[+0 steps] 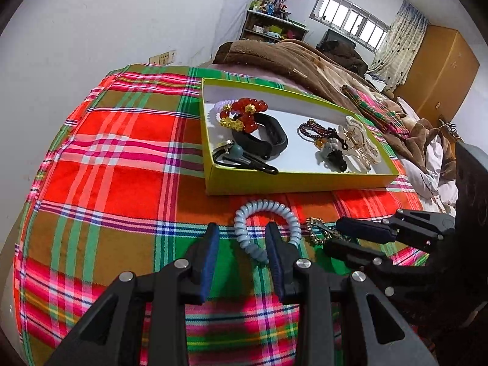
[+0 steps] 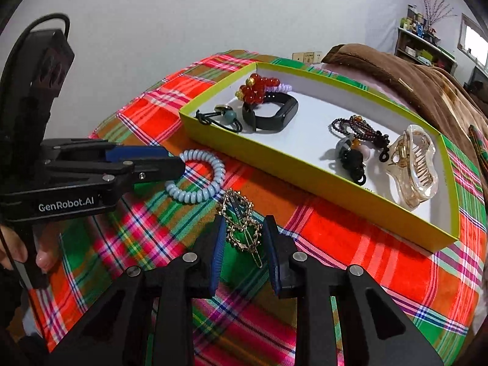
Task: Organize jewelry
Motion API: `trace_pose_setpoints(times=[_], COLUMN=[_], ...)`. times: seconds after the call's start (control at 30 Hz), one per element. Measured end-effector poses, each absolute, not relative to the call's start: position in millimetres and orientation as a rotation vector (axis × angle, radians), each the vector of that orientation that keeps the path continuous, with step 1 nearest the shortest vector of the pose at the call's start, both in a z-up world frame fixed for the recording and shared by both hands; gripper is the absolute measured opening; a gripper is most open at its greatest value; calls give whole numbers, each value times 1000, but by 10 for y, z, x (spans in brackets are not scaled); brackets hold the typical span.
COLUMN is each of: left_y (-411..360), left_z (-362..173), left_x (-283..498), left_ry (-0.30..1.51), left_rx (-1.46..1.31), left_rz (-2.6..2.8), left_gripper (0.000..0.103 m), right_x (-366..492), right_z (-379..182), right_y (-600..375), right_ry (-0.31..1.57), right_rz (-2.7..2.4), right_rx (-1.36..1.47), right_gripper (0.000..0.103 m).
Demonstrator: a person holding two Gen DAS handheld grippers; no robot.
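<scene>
A yellow-green box (image 1: 292, 183) (image 2: 305, 180) with a white floor sits on the plaid cloth. In it lie a red and gold bead bracelet (image 1: 244, 113) (image 2: 259, 88), a black smart band (image 1: 262, 141) (image 2: 274, 113), dark bead strings (image 1: 317, 129) (image 2: 357, 128) and a clear claw clip (image 1: 363, 143) (image 2: 411, 167). A pale blue coil hair tie (image 1: 265, 207) (image 2: 198, 192) lies in front of the box. My left gripper (image 1: 242, 231) (image 2: 175, 160) is open, its jaws astride the tie's left side. My right gripper (image 2: 244, 225) (image 1: 332, 236) is open around a gold ornate hair clip (image 2: 244, 228) (image 1: 318, 231).
The cloth (image 1: 106, 152) covers a rounded surface that drops off at left near a white wall. A brown blanket (image 1: 289, 58) and bedding lie behind the box. A shelf (image 1: 271, 27) and wardrobe (image 1: 439, 73) stand far back.
</scene>
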State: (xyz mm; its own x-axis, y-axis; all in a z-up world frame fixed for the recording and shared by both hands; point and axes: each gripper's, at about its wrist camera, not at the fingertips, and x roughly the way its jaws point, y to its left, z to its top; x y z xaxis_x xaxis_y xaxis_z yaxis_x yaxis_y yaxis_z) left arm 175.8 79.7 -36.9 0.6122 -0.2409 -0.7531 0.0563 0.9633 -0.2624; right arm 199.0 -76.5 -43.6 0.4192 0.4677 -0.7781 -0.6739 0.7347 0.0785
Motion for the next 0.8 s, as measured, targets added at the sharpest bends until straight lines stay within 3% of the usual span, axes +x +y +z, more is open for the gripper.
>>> trace_pose_setpoints(times=[0.1, 0.17, 0.47, 0.53, 0.6, 0.8], left_y=[772, 761, 653, 624, 592, 583], left_z=[-372, -368, -379, -381, -381, -379], left_x=[1795, 1823, 1862, 1854, 1854, 1830], left_ry=[896, 896, 877, 873, 875, 876], left_rx=[-215, -208, -143, -117, -84, -68], left_rz=[-174, -170, -136, -120, -94, -97], left_gripper=[32, 32, 32, 30, 13, 9], right_x=[1976, 1978, 1946, 1930, 1922, 1941], right_z=[-436, -424, -388, -356, -328, -318], right_y=[-782, -803, -935, -972, -1010, -1118], right_ry=[874, 868, 860, 855, 847, 852], right_rz=[713, 707, 681, 684, 673, 655], right_rx=[-272, -264, -231, -219, -213, -187], right_gripper=[25, 19, 18, 0, 0, 0])
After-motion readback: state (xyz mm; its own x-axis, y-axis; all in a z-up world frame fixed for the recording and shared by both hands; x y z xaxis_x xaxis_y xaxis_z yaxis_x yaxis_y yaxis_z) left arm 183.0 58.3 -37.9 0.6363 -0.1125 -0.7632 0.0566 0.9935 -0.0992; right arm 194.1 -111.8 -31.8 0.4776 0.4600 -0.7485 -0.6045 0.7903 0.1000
